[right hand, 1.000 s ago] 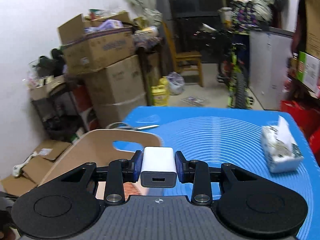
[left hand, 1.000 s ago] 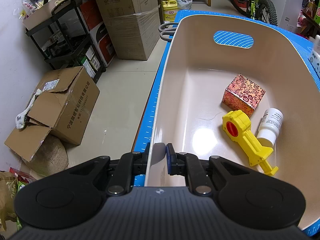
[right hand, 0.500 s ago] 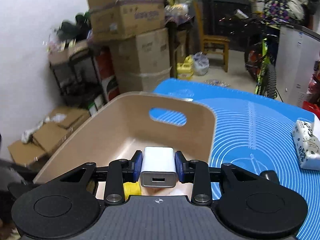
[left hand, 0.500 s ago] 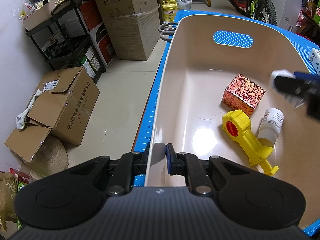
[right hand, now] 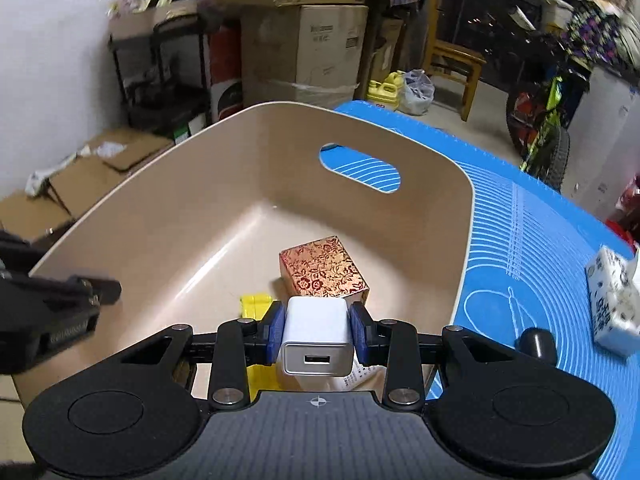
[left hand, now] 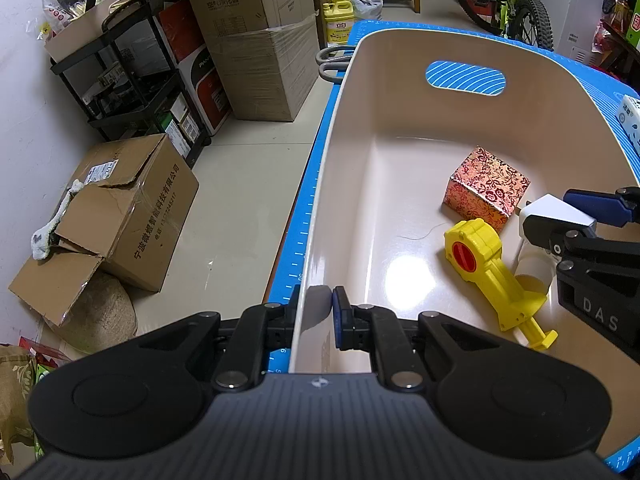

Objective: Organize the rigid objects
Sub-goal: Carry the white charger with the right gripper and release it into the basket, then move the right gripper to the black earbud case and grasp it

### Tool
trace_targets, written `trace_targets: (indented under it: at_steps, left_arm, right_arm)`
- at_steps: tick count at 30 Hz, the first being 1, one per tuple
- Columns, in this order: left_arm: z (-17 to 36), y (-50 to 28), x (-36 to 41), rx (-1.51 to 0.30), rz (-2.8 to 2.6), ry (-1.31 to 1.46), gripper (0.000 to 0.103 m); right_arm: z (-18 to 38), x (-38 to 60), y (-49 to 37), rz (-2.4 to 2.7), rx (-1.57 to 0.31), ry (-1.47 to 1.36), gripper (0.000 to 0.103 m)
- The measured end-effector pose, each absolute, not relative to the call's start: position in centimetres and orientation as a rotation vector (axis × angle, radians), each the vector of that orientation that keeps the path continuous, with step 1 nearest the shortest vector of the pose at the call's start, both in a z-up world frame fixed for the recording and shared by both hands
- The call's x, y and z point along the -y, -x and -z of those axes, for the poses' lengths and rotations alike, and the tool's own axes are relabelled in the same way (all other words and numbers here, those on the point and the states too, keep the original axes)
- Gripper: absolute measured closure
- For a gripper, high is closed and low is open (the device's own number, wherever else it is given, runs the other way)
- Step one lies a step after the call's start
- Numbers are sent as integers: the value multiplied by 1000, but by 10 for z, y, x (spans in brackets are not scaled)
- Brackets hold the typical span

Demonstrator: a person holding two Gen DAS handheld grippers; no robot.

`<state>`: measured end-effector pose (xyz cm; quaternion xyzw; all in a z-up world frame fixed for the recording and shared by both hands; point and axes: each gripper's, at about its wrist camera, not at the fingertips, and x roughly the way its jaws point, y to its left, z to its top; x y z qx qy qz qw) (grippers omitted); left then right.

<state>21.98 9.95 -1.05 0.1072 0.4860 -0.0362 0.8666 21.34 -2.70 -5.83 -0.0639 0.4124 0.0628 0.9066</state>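
Since the earlier frame the right tongs (right hand: 317, 338) had swung in from over the blue surface (right hand: 520, 248) to a spot above the beige bin (right hand: 248, 120), tipped downward. They were not in the left view before; now they showed at its right edge (left hand: 556, 216). Left tongs (left hand: 320, 316) unmoved.

Right tongs clenched on the white charger (right hand: 316, 340), pads on its two flat sides, USB port facing the camera. Charger hung above the bin floor, not yet set down.

Left tongs pinched shut on the bin's near wall, steadying it.

Below and just ahead of the right tongs: patterned gift box (right hand: 324, 268). Directly beneath them: yellow plastic toy (left hand: 492, 272) and a white bottle (left hand: 528, 276), mostly hidden behind the tongs.

Risks, as judged:
- Releasing from this height, the charger would likely land on the toy or bottle and bounce or roll, since little bare floor lay beneath it.
- Lowering straight down, the tongs could knock the bottle or toy.
- The charger's smooth faces could slip if the wrist rolled further.
- If the left tongs lost the wall, the bin might slide on the mat.
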Motion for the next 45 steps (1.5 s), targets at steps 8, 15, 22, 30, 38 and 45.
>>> trace_targets:
  at_steps: [8, 15, 22, 30, 38, 45]
  left_arm:
    - [11, -220, -99, -1018, 76, -224, 87]
    - [12, -221, -99, -1016, 76, -229, 87]
    - [13, -220, -99, -1015, 75, -231, 87]
    - [13, -220, -98, -1015, 70, -238, 86]
    - [13, -219, -98, -1016, 70, -236, 86]
    - [13, -220, -98, -1015, 70, -237, 86]
  right_arm:
    - [53, 31, -211, -145, -841, 126, 57]
    - [30, 49, -204, -145, -767, 62, 47]
    - [10, 89, -202, -88, -704, -43, 45]
    - [6, 138, -199, 29, -657, -95, 38]
    - [24, 193, -198, 145, -639, -152, 30]
    - [64, 224, -207, 213, -709, -169, 29]
